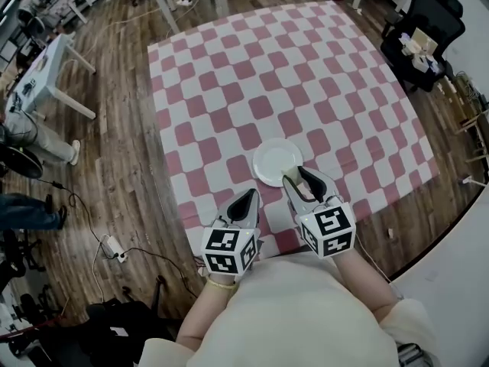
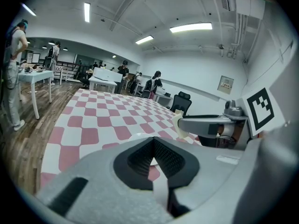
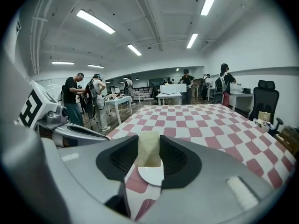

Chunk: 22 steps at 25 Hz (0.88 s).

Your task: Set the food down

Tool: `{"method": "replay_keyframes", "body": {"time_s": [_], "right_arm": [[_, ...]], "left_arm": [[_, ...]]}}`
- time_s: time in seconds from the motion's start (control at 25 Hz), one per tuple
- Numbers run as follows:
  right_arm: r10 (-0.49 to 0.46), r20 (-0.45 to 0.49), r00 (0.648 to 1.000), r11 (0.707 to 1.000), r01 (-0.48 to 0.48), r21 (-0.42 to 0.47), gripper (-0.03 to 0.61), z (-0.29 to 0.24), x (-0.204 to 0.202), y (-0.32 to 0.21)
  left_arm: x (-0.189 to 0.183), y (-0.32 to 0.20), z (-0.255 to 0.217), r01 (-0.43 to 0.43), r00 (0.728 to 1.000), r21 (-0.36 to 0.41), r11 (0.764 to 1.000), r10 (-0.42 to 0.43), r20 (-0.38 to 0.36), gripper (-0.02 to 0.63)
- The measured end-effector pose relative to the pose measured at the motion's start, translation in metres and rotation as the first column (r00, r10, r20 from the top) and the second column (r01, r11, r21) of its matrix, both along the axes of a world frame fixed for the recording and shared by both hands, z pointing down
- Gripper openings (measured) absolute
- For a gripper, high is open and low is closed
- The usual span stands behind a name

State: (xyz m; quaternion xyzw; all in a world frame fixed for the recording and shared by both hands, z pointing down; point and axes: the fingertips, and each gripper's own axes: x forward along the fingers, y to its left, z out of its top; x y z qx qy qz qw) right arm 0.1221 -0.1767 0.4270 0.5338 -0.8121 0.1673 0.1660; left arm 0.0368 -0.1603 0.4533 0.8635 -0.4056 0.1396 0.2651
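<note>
Holding pale food (image 3: 149, 149) in right gripper (image 3: 149, 158) jaws above plate's (image 1: 272, 159) near rim; left gripper (image 2: 153, 159) jaws together, empty. Risk: early release, tumbling off rim onto table (image 1: 252, 75).

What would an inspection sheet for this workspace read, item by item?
Surface: red-and-white checked tablecloth, lying flat.
Job's things: white plate near the front edge; pale food piece held at its near rim.
Clutter: nothing seen.
Grippers: right tongs shut on the food piece; left tongs shut, empty.
Cables: power strip and cable on the floor, left of the tablecloth.
Surroundings: wooden floor, white desk, black chair, people standing beyond.
</note>
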Motion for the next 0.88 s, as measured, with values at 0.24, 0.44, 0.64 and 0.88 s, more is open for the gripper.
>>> {"method": "replay_keyframes", "body": {"time_s": [0.24, 0.44, 0.64, 0.88], "right_arm": [[-0.036, -0.008, 0.999, 0.999, 0.036, -0.021, 0.149, 0.009, 0.004, -0.011], [-0.065, -0.012, 0.998, 0.997, 0.065, -0.034, 0.149, 0.016, 0.006, -0.020], [-0.093, -0.015, 0.996, 0.994, 0.092, -0.051, 0.149, 0.024, 0.008, -0.028], [-0.127, -0.021, 0.992, 0.989, 0.125, -0.074, 0.150, 0.037, 0.008, -0.036]], "left_arm": [[0.000, -0.006, 0.005, 0.050, 0.999, -0.010, 0.999, -0.050, 0.002, 0.000], [0.001, -0.010, 0.011, 0.082, 0.997, -0.018, 0.996, -0.082, 0.008, 0.000], [0.003, -0.015, 0.017, 0.106, 0.994, -0.028, 0.994, -0.106, 0.013, 0.000], [0.004, -0.022, 0.025, 0.137, 0.990, -0.036, 0.990, -0.136, 0.019, 0.000]]}}
